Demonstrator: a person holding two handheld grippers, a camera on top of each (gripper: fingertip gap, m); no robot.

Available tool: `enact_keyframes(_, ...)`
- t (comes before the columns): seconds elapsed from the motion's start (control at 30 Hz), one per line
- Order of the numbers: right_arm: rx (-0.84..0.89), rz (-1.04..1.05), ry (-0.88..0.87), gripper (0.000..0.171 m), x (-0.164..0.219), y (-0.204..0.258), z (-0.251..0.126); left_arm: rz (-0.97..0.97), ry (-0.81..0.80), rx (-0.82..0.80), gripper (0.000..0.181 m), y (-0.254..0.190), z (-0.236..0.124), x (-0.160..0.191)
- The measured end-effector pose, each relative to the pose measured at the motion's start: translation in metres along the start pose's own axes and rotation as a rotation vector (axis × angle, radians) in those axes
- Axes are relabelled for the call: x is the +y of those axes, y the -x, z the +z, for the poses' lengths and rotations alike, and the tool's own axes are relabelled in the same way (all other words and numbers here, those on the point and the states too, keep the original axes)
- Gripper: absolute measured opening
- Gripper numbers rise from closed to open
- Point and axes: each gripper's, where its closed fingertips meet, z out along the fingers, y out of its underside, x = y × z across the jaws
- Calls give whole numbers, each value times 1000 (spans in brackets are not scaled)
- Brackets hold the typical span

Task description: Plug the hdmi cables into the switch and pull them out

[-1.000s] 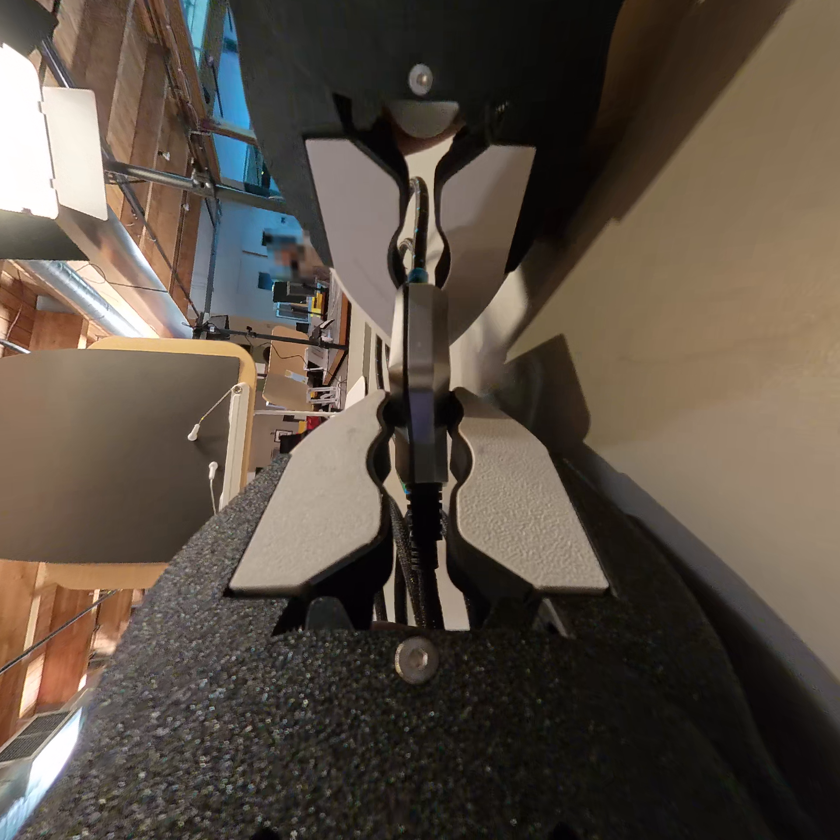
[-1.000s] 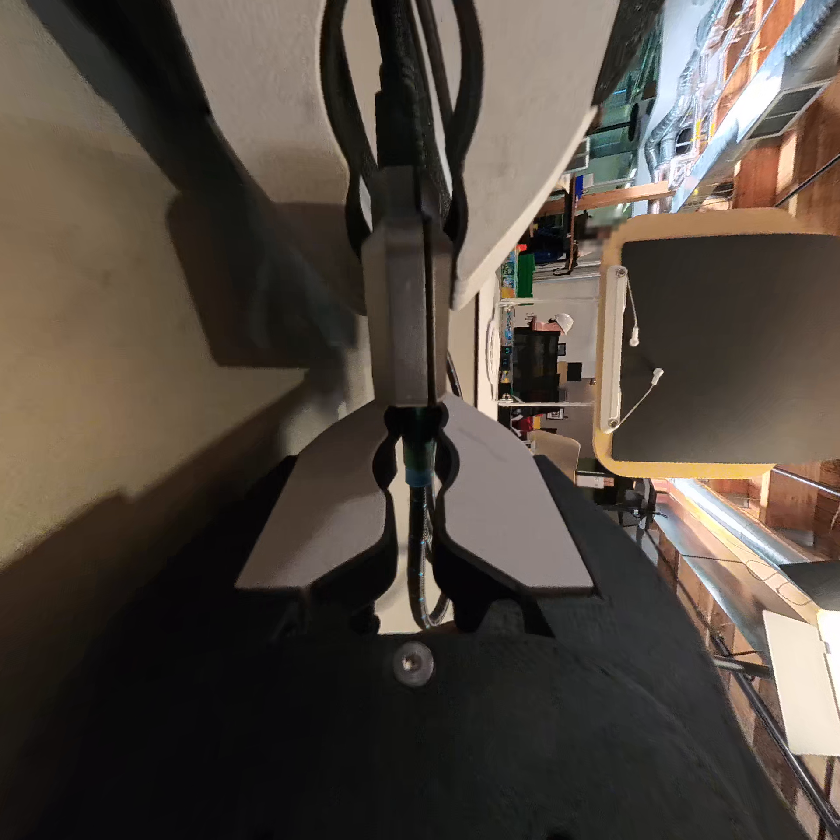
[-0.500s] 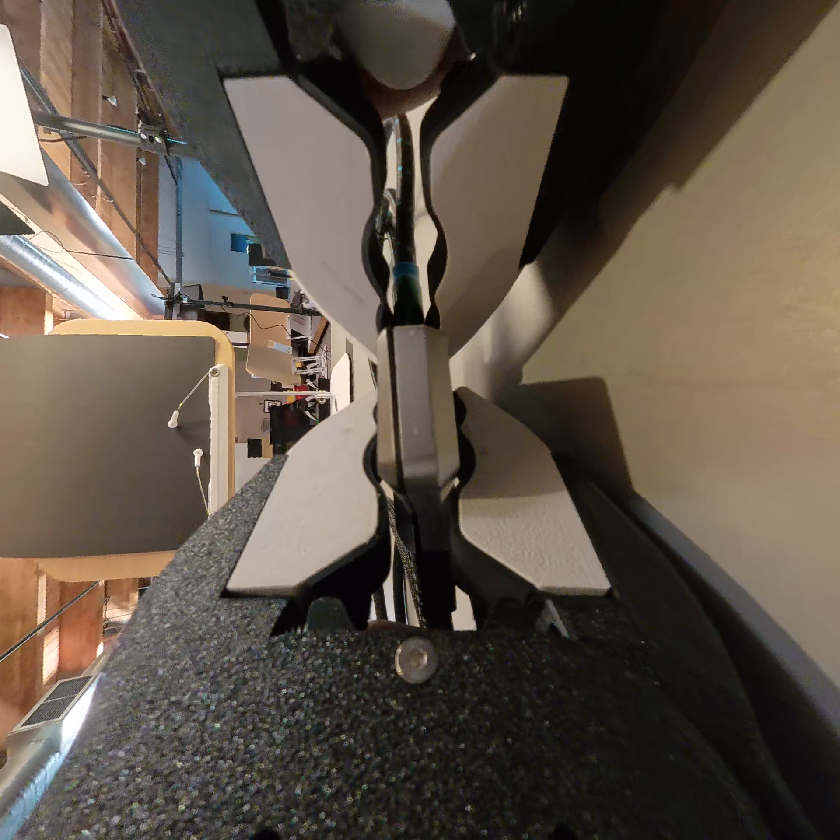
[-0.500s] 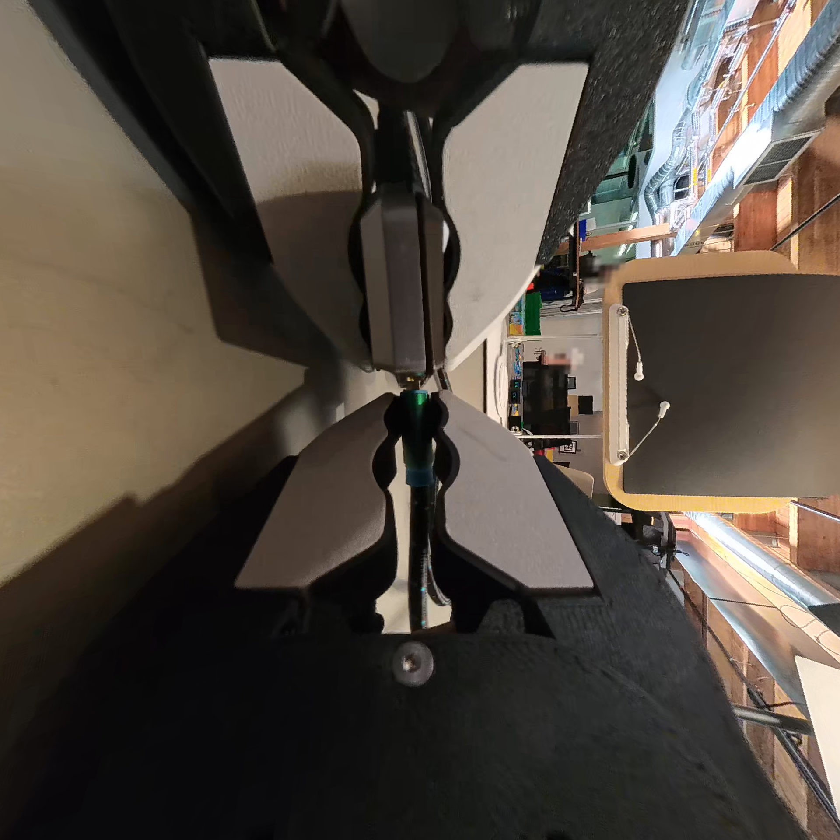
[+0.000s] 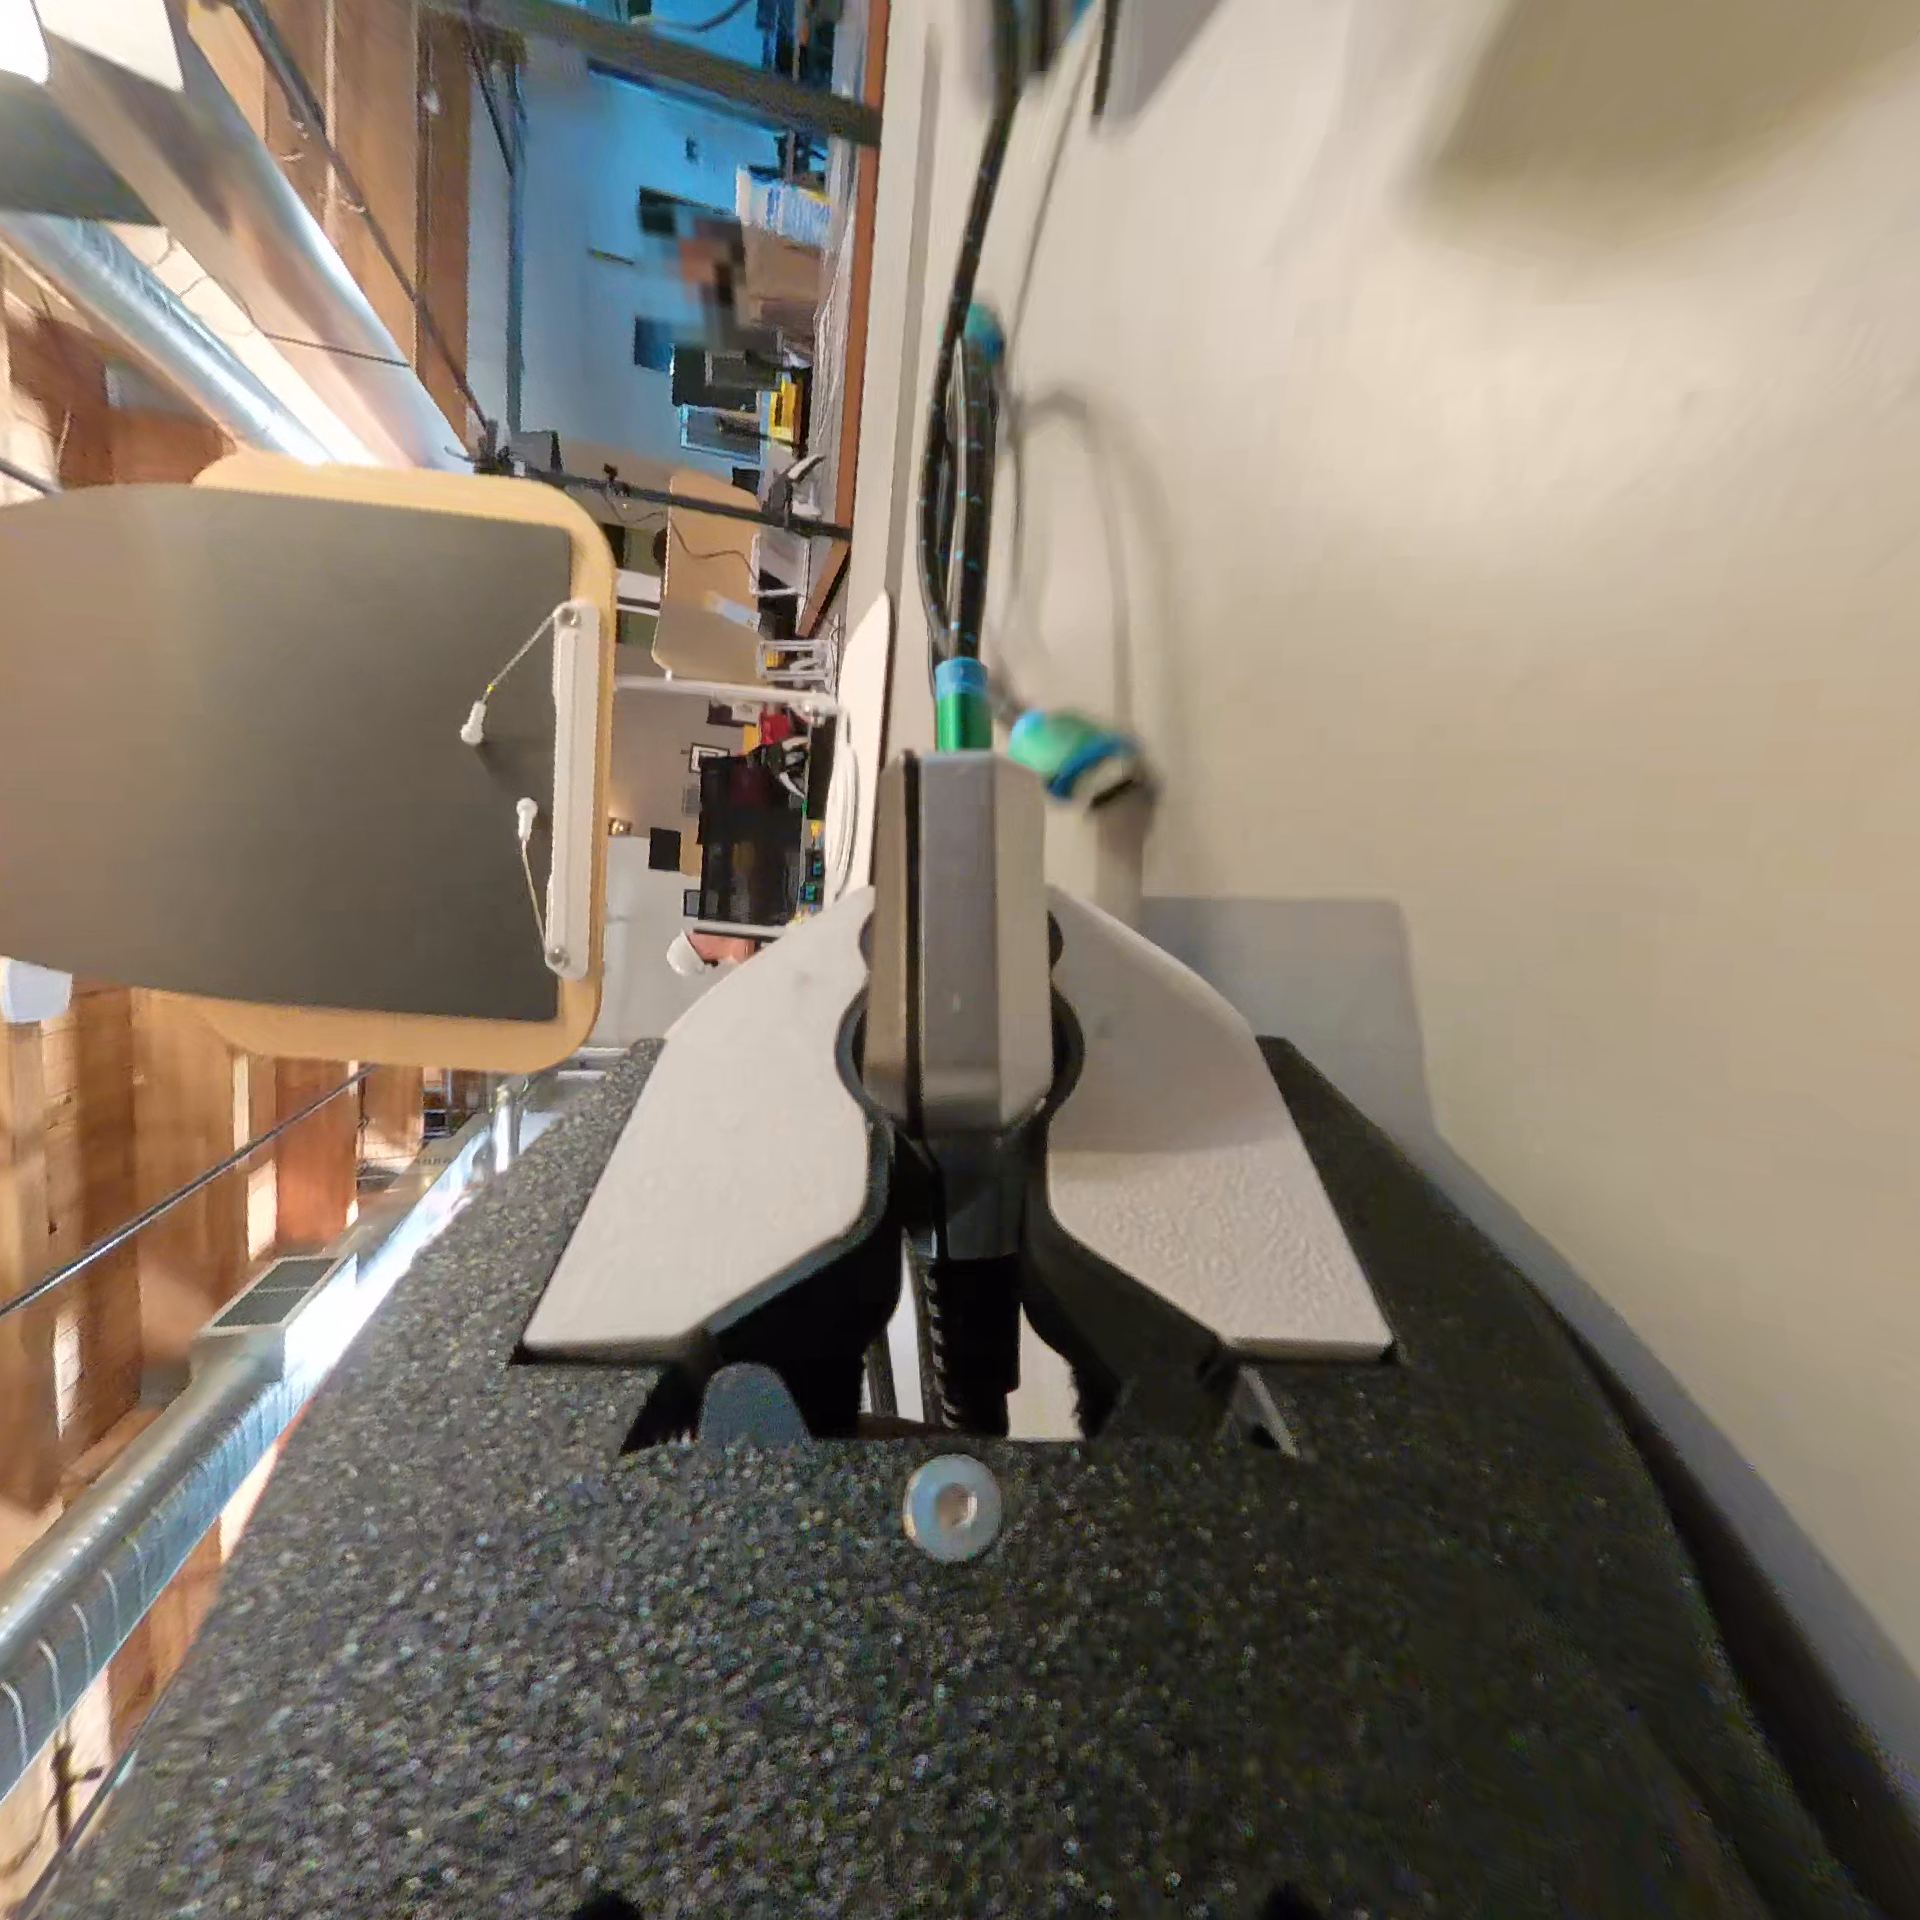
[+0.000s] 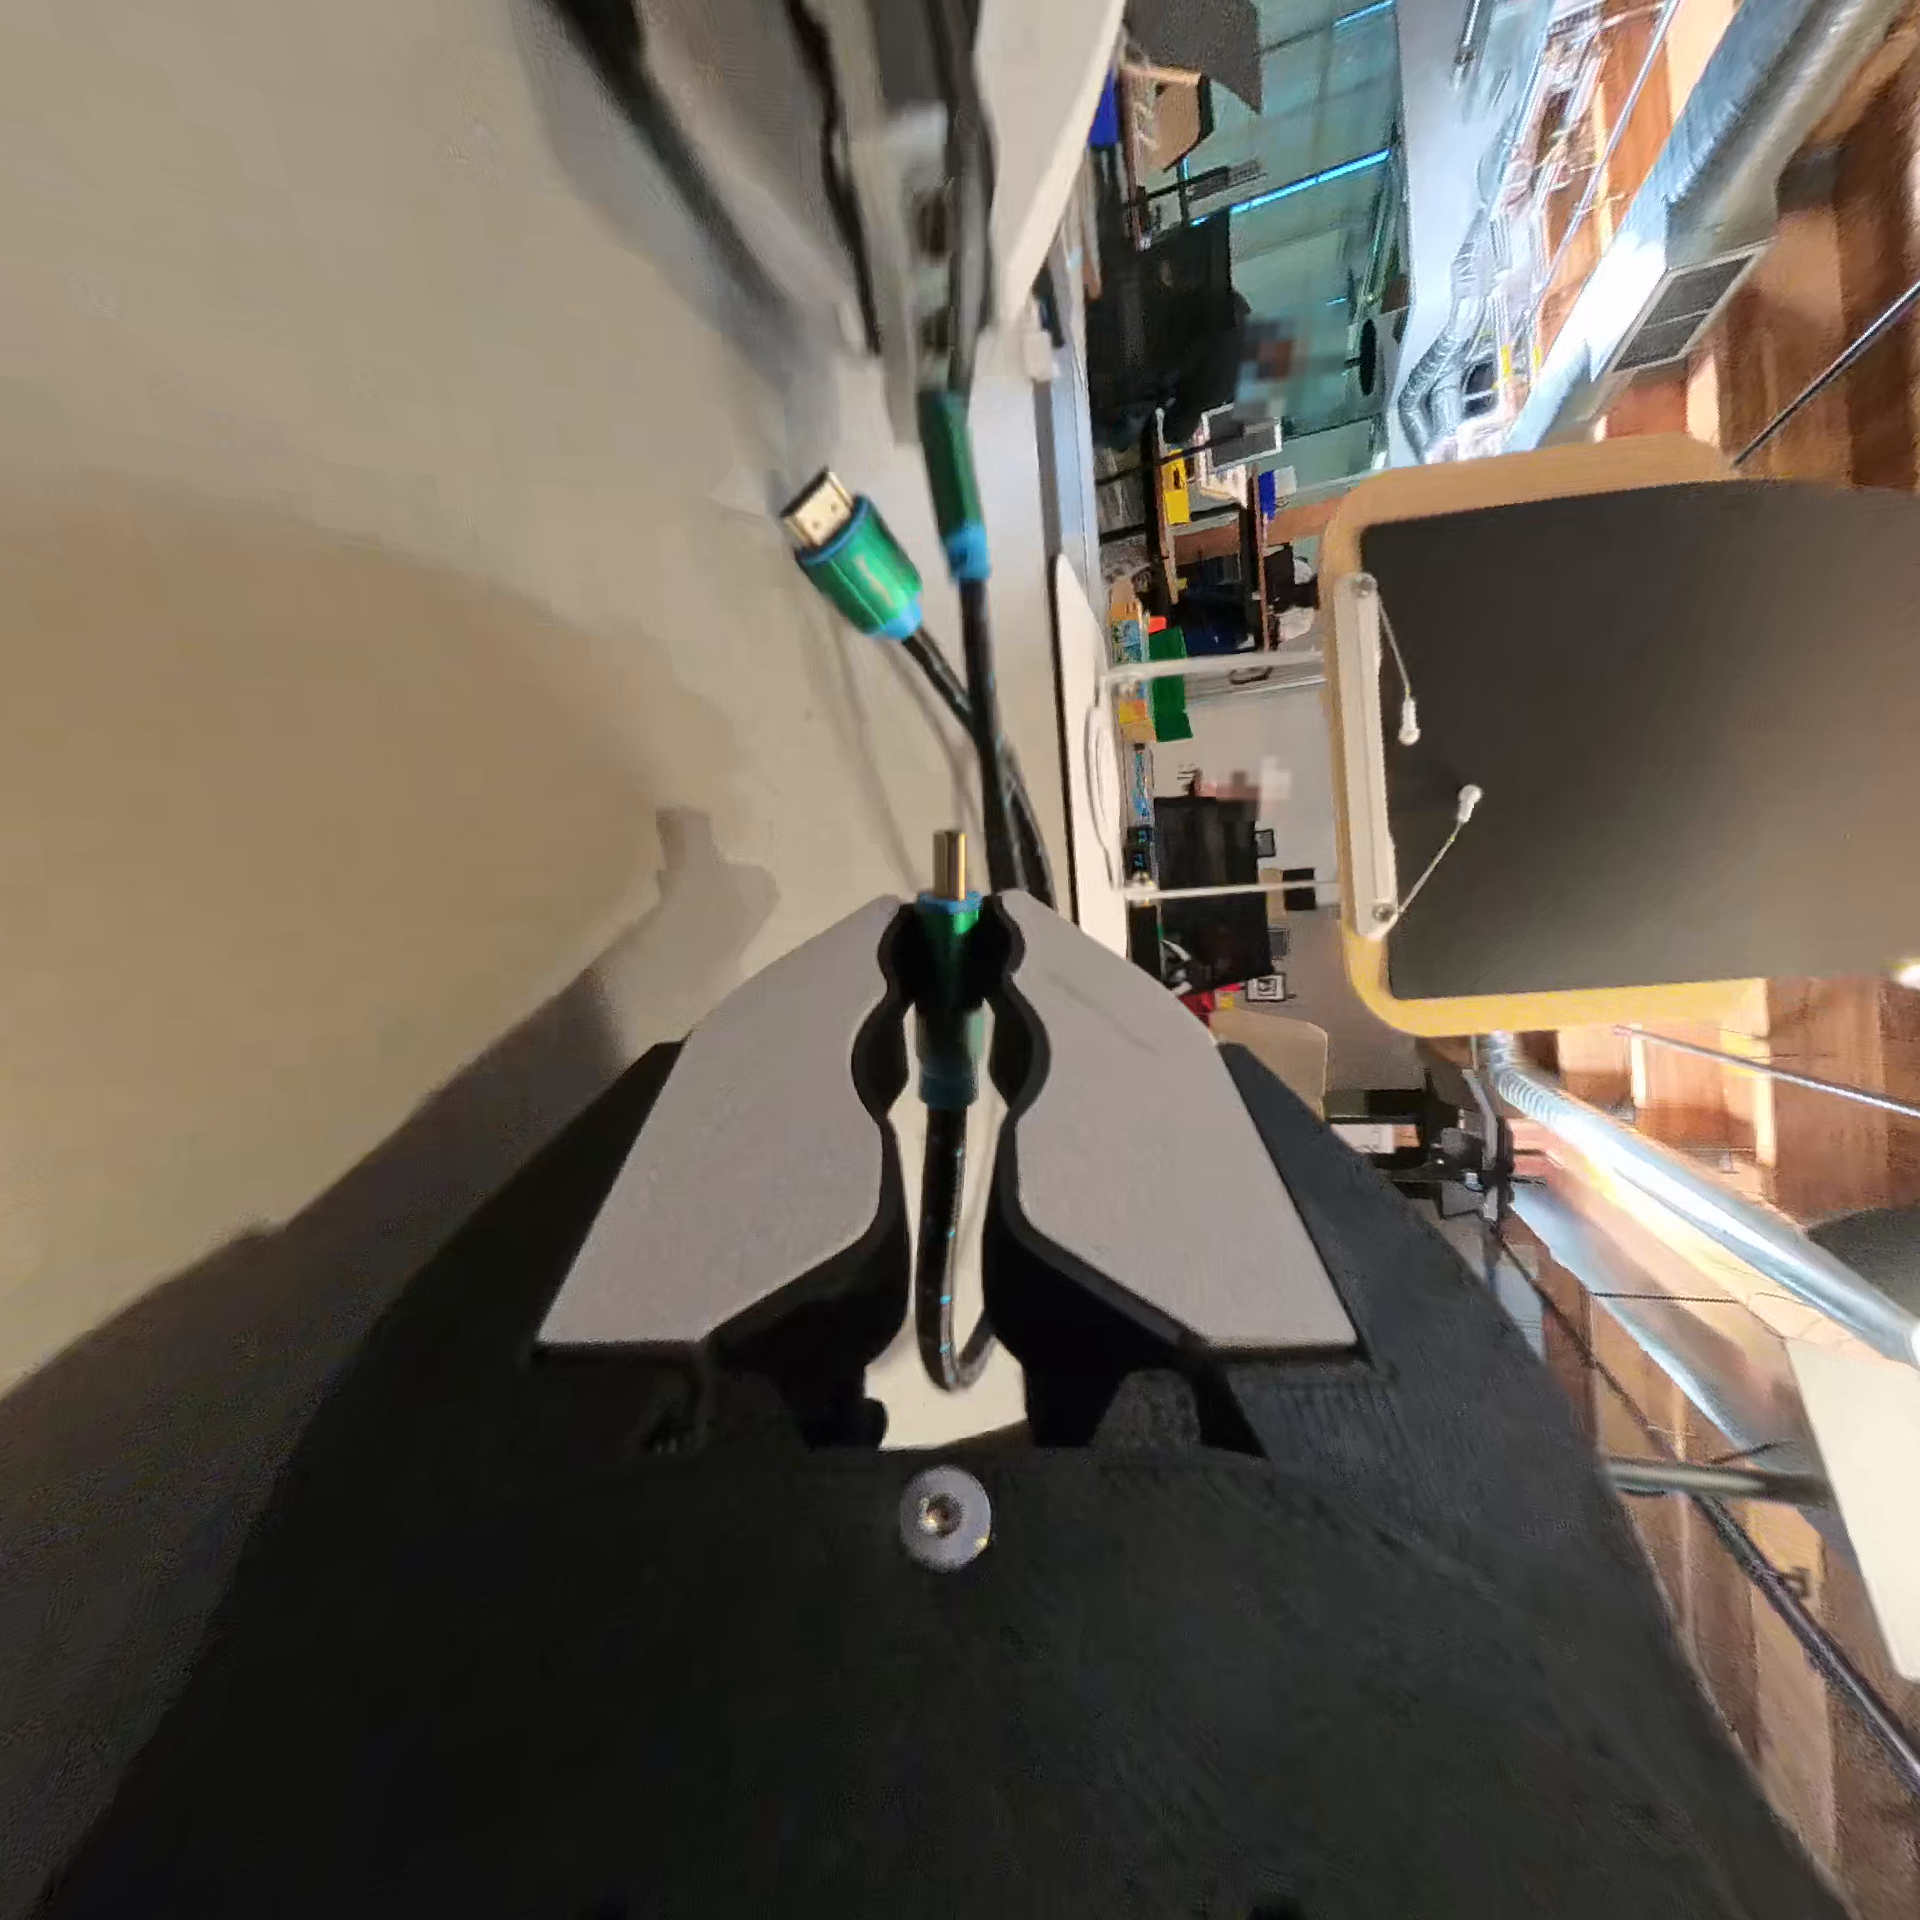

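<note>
My left gripper point(image 5: 958, 935) is shut on the grey metal switch point(image 5: 971, 831), held on edge above the beige table point(image 5: 1558, 520). A green HDMI plug point(image 5: 961, 712) stands at the switch's far end and looks plugged in. A second green plug point(image 5: 1070, 753) lies loose on the table beside it. My right gripper point(image 6: 949, 914) is shut on a third green HDMI plug point(image 6: 948, 977), whose bare metal tip point(image 6: 949, 862) sticks out free. In the right wrist view the loose plug point(image 6: 852, 566) and the other plug point(image 6: 954, 478) lie ahead; beyond them the picture is blurred.
Black braided cables point(image 6: 987, 748) run along the table point(image 6: 312, 520) between the plugs. A black panel with a wooden rim point(image 5: 260, 758) stands beyond the table edge and also shows in the right wrist view point(image 6: 1662, 727). A workshop with pipes and shelves lies behind. My right fingertips sit around 11 centimetres from my left ones.
The right gripper's plug has come out of the switch. The two grippers have drawn apart, so the other gripper no longer fills each view. Both stay shut.
</note>
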Motion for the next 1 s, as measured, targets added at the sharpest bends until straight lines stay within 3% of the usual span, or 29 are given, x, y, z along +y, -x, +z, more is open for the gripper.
enact_keyframes(0.2,13,19,29,11,13,-4,-3,-28,-36,-9,23,4,1,-3)
enact_keyframes(0.4,10,40,88,11,28,-8,0,-228,-165,-42,23,29,-11,-9)
enact_keyframes(0.63,82,117,177,12,53,-31,1,-207,-355,3,23,29,-34,-35)
enact_keyframes(1.0,237,138,253,11,63,-77,-31,-463,-295,-229,23,87,-45,-1)
